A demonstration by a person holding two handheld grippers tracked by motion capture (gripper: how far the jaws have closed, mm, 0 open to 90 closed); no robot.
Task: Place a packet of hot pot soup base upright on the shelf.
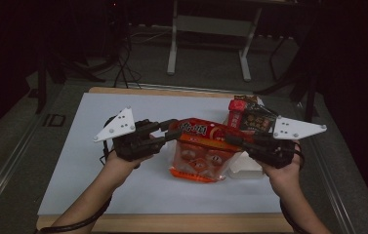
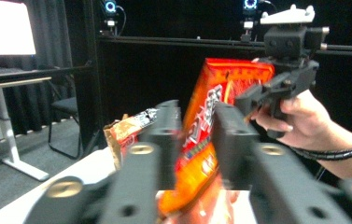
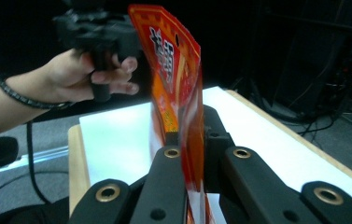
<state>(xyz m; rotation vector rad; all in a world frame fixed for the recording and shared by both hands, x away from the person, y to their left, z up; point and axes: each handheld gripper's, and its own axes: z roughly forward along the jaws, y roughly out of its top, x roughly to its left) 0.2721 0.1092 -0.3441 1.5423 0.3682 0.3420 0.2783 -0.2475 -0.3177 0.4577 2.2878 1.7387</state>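
An orange-red snack bag (image 1: 203, 151) hangs above the white table sheet (image 1: 98, 170), held up between my two grippers. My left gripper (image 1: 172, 130) is at the bag's upper left corner. In the left gripper view its jaws (image 2: 194, 121) stand apart with the bag (image 2: 201, 121) passing between them, and the picture is blurred there. My right gripper (image 1: 234, 140) has the bag's right edge. In the right gripper view its jaws (image 3: 190, 133) are pinched tight on the thin bag (image 3: 173, 60), which stands upright.
Behind the bag at the back right lie a red pack (image 1: 237, 109) and a dark snack pack (image 1: 257, 119). A white box (image 1: 245, 168) sits under my right hand. A gold-brown pack (image 2: 127, 130) shows past the left jaw. A desk frame (image 1: 211, 29) stands beyond the table.
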